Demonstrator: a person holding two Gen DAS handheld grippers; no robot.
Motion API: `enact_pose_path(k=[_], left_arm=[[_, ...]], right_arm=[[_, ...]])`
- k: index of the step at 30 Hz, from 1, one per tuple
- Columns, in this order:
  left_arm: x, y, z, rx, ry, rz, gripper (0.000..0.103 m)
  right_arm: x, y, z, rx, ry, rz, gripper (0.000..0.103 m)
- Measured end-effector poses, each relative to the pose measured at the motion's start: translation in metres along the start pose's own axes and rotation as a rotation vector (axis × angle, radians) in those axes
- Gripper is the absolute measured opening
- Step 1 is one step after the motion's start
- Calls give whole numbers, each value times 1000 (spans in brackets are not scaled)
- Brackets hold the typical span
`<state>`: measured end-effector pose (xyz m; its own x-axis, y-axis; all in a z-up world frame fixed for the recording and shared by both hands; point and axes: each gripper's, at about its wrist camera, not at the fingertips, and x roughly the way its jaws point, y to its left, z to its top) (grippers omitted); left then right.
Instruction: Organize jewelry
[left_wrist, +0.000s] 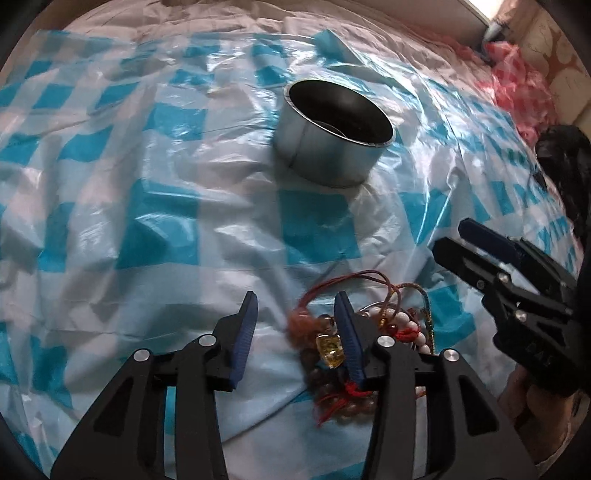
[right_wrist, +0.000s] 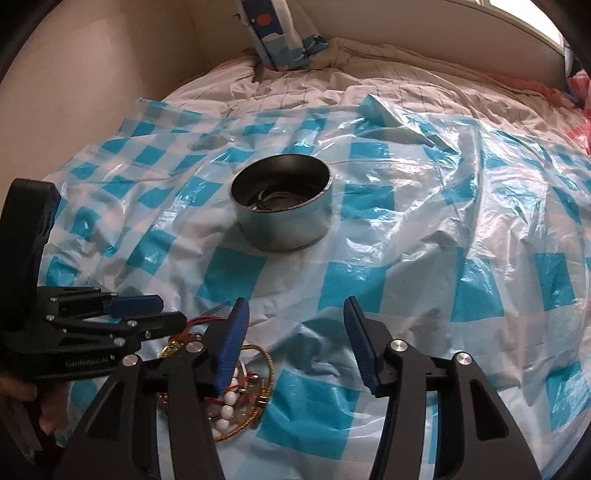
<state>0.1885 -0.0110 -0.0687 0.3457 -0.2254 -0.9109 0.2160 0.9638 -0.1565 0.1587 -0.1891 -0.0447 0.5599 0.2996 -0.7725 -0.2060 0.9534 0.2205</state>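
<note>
A tangled pile of jewelry (left_wrist: 343, 350) lies on the blue-and-white checked plastic sheet (left_wrist: 147, 184): bead bracelets, red cords, a yellow stone. My left gripper (left_wrist: 297, 306) is open and empty, low over the pile, its right finger among the beads. A round metal tin (left_wrist: 328, 136) stands open further ahead; in the right wrist view the tin (right_wrist: 282, 206) holds some metal pieces. My right gripper (right_wrist: 293, 314) is open and empty, just right of the pile (right_wrist: 236, 398). It shows in the left wrist view (left_wrist: 450, 240), and the left gripper shows in the right wrist view (right_wrist: 166, 312).
The sheet covers a rumpled bed with a pale quilt (right_wrist: 332, 92). A blue patterned pillow (right_wrist: 277, 33) leans against the wall at the head. Pink fabric (left_wrist: 517, 85) and a dark object (left_wrist: 569, 155) lie at the right edge.
</note>
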Motion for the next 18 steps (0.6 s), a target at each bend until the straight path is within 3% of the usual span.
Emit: enact_pose_path(k=[3, 4, 5, 7, 12, 18], left_arm=[[11, -8, -2, 35, 15, 71, 40], [11, -8, -2, 36, 21, 57, 15], [12, -9, -2, 41, 38, 47, 16], [7, -10, -3, 58, 9, 94, 16], [-16, 19, 6, -59, -79, 124, 16], [-25, 30, 5, -82, -93, 105, 16]], right_arm=[[2, -4, 0, 10, 12, 3, 53], [3, -4, 0, 13, 16, 5, 54], [3, -5, -1, 16, 21, 7, 54], [3, -6, -4, 17, 30, 7, 55], [2, -7, -13, 19, 61, 22, 55], [8, 0, -21, -28, 99, 6, 55]])
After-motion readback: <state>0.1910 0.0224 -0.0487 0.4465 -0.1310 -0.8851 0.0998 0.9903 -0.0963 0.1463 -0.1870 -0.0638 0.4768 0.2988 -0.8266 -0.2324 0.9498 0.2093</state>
